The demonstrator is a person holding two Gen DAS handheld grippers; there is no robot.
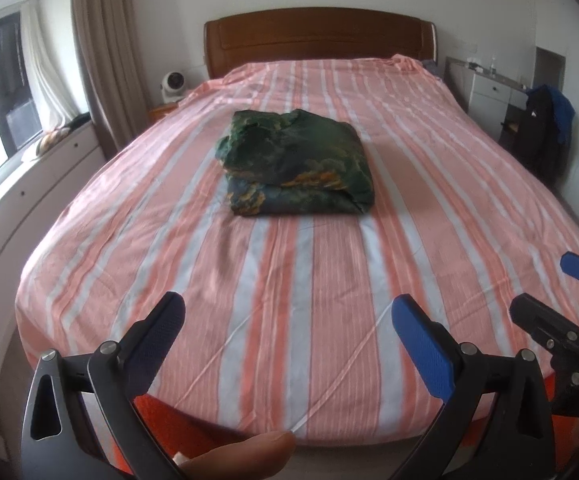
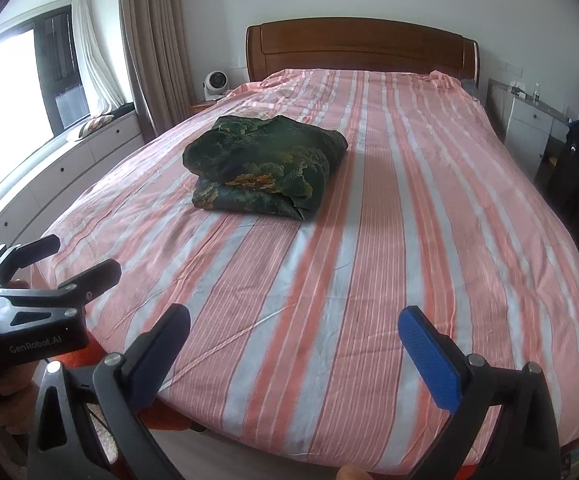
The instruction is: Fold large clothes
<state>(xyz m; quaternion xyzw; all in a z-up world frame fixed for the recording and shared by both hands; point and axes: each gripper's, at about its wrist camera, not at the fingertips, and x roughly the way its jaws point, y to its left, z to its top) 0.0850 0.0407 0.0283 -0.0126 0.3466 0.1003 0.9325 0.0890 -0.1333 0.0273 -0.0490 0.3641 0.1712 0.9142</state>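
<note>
A dark green patterned garment [image 1: 295,162] lies folded in a thick bundle on the middle of the bed [image 1: 281,280]; it also shows in the right wrist view [image 2: 265,166]. My left gripper [image 1: 287,314] is open and empty above the bed's foot edge, well short of the garment. My right gripper [image 2: 293,326] is open and empty, also at the foot edge. Each gripper shows in the other's view: the right gripper [image 1: 545,284] at the right edge, the left gripper [image 2: 81,256] at the left, both open.
The bed has a pink and white striped sheet [image 2: 389,240] and a wooden headboard [image 1: 317,40]. White drawers [image 1: 29,184] and a window line the left side. A white dresser [image 1: 489,96] and dark clothes on a chair [image 1: 545,128] stand at the right.
</note>
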